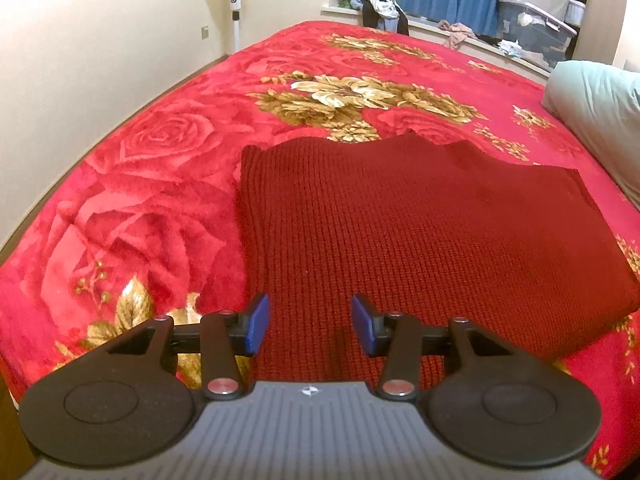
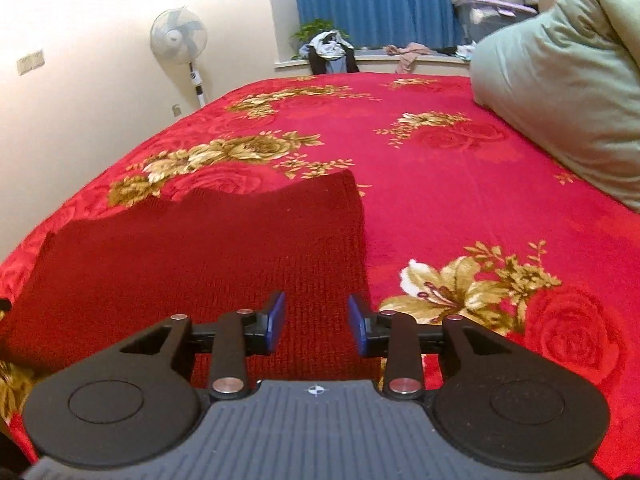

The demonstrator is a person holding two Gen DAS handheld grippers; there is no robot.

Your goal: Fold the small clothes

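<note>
Left wrist view: left claw at lower centre, spread, pinching nothing, above the near edge of a dark red knitted garment lying flat mid-frame on the red floral bed. Right wrist view: right claw at lower centre, spread and empty over the garment's right edge; green pillow upper right.

Left tool empty above seemingly folded knit.

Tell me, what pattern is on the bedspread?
Red roses with golden flowers on the bedspread, clearest from the right wrist.
</note>
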